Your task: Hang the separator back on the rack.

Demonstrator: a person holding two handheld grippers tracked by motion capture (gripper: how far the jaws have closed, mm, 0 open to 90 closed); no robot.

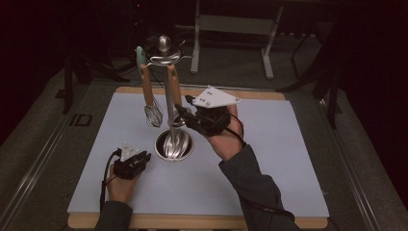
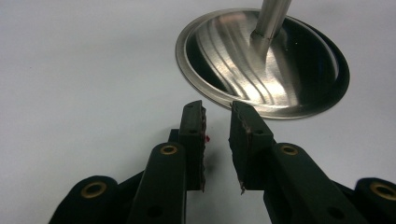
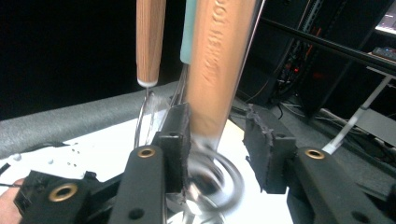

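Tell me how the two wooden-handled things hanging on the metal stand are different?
The whisk hangs alone at the left, apart from both tools; the other utensil hangs beside the pole with the right tool around its lower end. The whisk ends in wire loops; the other utensil's end is blurred. Both hang upright.

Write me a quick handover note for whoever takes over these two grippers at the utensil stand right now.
Right gripper: jaws open around the lower end of the near wooden-handled utensil, which hangs on the metal stand; one pad looks close to the handle, no firm grip visible.
Left gripper: open, holding nothing, resting low on the mat just short of the stand's round base.
Things: whisk with wooden handle hangs on the far left hook, with a mint-green handle beside it.
Done: utensils hang on the stand.
Left: unclear whether the near utensil was just hung or is about to be taken; check before moving.
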